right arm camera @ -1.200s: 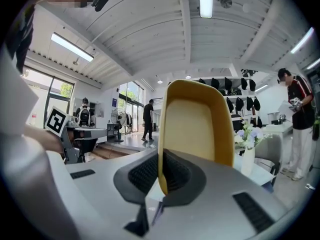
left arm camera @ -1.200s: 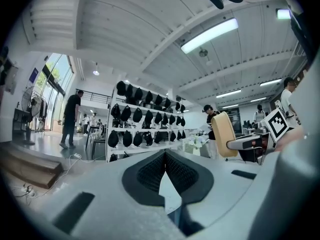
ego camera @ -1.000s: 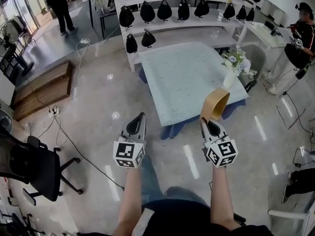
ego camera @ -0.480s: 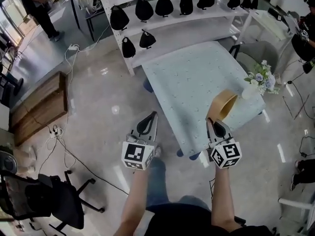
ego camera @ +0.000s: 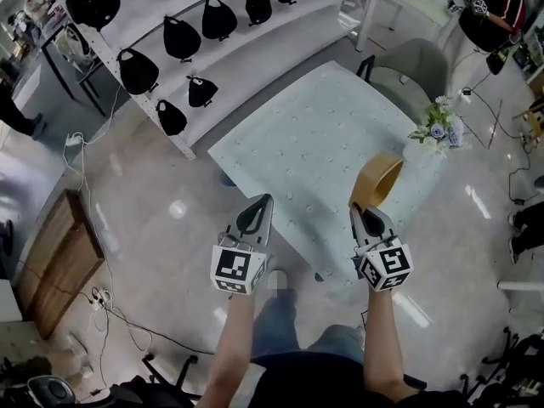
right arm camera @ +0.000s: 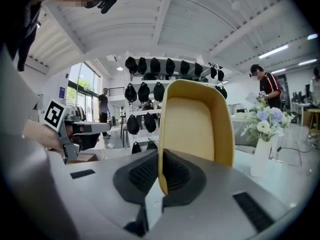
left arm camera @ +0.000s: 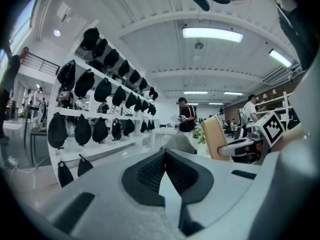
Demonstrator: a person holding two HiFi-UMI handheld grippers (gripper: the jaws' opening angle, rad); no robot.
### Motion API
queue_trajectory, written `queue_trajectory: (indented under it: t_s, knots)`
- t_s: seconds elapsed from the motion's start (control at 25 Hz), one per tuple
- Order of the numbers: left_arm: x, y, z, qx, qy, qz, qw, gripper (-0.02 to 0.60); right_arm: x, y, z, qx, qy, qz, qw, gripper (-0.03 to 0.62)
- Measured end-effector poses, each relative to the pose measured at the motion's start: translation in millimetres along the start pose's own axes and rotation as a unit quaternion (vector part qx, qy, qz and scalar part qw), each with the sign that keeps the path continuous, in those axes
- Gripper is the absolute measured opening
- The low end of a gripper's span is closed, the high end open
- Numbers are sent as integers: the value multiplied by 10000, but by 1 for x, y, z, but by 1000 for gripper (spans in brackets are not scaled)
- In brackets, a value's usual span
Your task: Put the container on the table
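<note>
The container (ego camera: 375, 180) is a tan oval tub held on its side, its hollow facing me in the right gripper view (right arm camera: 200, 124). My right gripper (ego camera: 360, 212) is shut on its rim and holds it in the air over the near edge of the pale blue table (ego camera: 314, 147). The rim passes between the dark pads (right arm camera: 172, 171). My left gripper (ego camera: 257, 212) hovers to the left at about the same height, over the table's near edge. Its jaws meet at the tips with nothing between them (left arm camera: 164, 154).
A white vase of flowers (ego camera: 435, 133) stands on the table's right corner. White shelves with black bags (ego camera: 183, 36) run behind the table. A grey chair (ego camera: 415, 66) is at the far side. A person (ego camera: 489, 7) stands at the top right. Cables (ego camera: 85, 185) lie on the floor at left.
The view has swung round so the table now lies diagonally in front of me and closer. Both grippers have stayed side by side, the right one still carrying the container.
</note>
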State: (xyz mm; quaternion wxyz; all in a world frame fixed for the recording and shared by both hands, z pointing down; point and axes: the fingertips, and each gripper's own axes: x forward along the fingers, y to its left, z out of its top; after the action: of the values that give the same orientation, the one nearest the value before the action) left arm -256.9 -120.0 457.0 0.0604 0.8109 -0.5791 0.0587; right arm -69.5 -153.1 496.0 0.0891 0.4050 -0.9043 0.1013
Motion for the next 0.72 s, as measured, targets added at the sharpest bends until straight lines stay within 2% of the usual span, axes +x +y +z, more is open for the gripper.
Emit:
queue_trajectory:
  t_s: [0.28, 0.72]
  knots:
    - [58, 2, 11, 75, 57, -699, 9975, 2, 5, -16, 11, -27, 56, -510, 9987, 3]
    - [100, -51, 32, 204, 18, -1343, 9907, 2, -28, -48, 22, 99, -50, -916, 9957, 3]
